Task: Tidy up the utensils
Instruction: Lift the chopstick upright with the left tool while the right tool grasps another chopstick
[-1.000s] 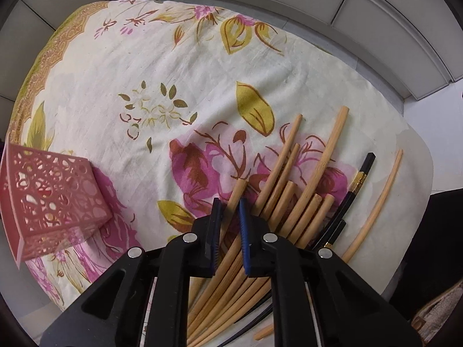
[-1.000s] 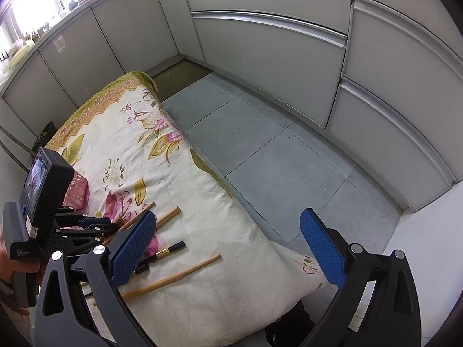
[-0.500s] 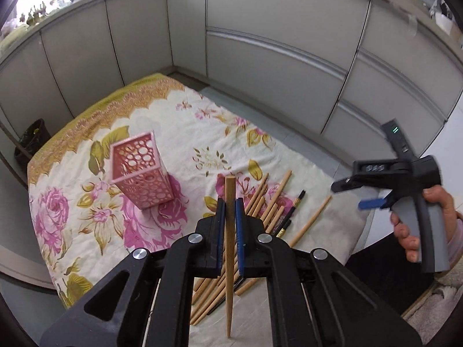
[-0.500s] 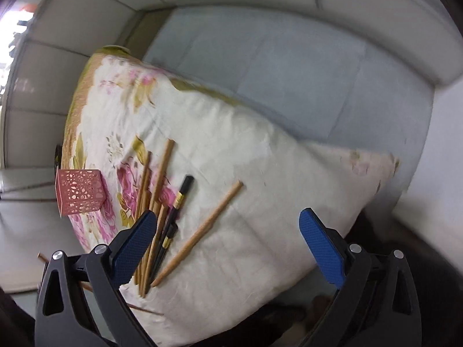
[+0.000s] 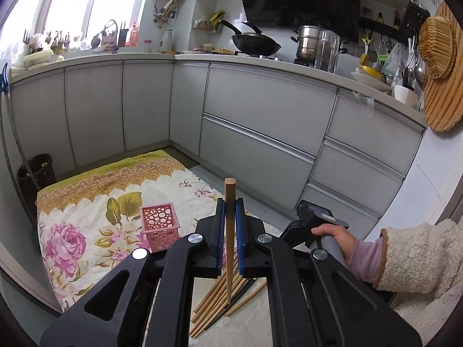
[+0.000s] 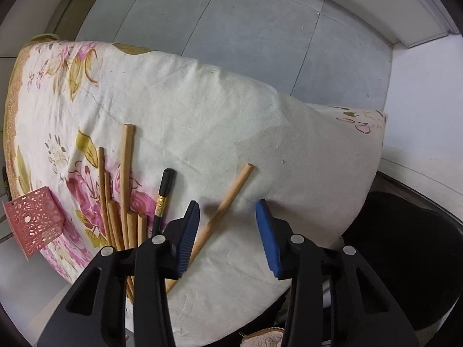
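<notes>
The left gripper (image 5: 230,225) grips one chopstick (image 5: 229,240) upright, ready for the pink holder (image 5: 159,226), while the right gripper (image 6: 228,234) hangs wide apart over a stray chopstick (image 6: 222,211)

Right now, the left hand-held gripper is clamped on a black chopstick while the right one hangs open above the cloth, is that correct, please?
Not quite: the chopstick clamped in the left hand-held gripper is plain wood, not black, as the left wrist view shows. The black chopstick lies on the cloth. The right hand-held gripper does hang open above it.
</notes>
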### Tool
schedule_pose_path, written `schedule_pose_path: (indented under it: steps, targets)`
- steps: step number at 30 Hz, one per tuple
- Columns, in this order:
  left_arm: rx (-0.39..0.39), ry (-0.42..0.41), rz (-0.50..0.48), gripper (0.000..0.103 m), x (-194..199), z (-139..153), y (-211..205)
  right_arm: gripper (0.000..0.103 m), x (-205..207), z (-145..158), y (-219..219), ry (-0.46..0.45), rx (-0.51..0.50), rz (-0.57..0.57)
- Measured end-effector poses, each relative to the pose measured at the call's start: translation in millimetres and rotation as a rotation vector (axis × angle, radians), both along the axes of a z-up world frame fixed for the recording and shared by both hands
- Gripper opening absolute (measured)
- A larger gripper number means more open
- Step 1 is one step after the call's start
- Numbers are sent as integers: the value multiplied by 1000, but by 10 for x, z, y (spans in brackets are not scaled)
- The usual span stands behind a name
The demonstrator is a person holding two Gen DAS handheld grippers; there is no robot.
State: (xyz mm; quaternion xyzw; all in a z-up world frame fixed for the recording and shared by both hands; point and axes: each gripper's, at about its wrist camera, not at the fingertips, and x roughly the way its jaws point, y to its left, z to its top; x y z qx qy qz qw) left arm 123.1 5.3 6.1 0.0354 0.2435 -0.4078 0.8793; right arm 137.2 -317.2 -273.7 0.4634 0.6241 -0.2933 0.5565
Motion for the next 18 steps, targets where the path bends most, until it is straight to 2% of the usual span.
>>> schedule_pose_path:
  steps: [2, 4, 7, 10, 13, 18]
  targets:
    - [-26, -7, 9, 6, -30, 57, 102, 33, 54, 18, 80, 32, -46, 23]
    - [-48, -16, 19, 6, -48, 91, 172, 17, 87, 48, 178, 26, -91, 60]
    - [-72, -23, 30, 6, -73, 140, 226, 10, 79, 71, 284, -63, -84, 73]
    - [-87, -21, 47, 6, -83, 169, 248, 6, 4, 92, 366, -176, -27, 95]
    - [-103, -22, 69, 6, -101, 198, 266, 6, -88, 326, 384, -281, -107, 162]
    - [-131, -24, 101, 6, -123, 253, 305, 6, -201, 671, 496, -418, -168, 223]
